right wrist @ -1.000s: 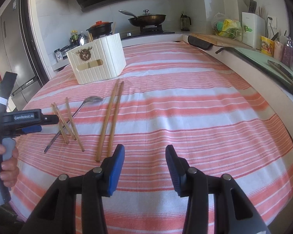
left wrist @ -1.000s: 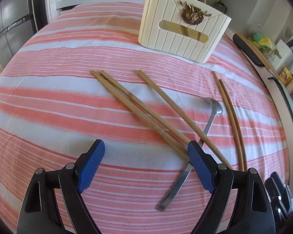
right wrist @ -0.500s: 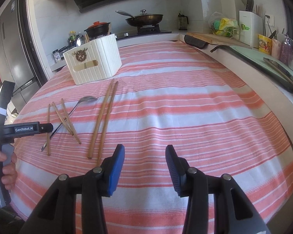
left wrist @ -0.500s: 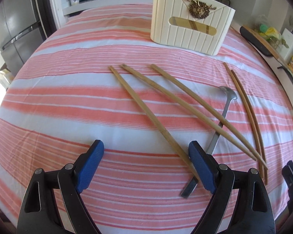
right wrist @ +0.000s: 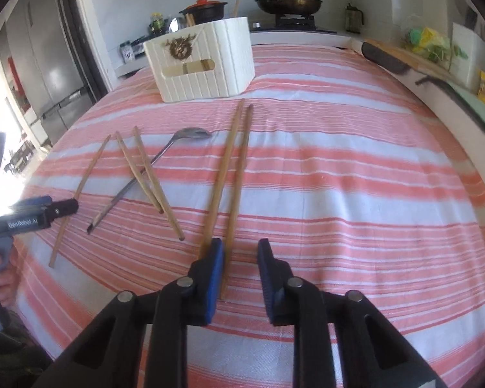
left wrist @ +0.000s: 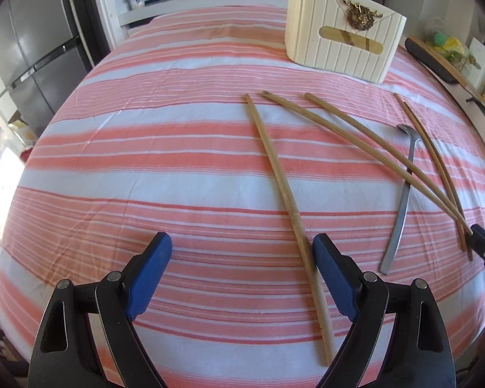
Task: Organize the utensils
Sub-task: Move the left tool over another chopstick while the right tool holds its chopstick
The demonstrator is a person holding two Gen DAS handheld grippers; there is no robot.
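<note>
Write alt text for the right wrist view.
The right gripper is closing over the near ends of a chopstick pair on a pink-and-white striped tablecloth. Left of them lie three loose chopsticks crossing a metal spoon; a white utensil holder stands behind.

The near end of one chopstick [right wrist: 224, 165] is hidden behind the left pad [right wrist: 214, 274] of the right gripper [right wrist: 241, 279]. The inside of the white box [right wrist: 203, 64] cannot be seen. The right wrist view is a little blurred, and the edge cuts the hand [right wrist: 1, 278].
</note>
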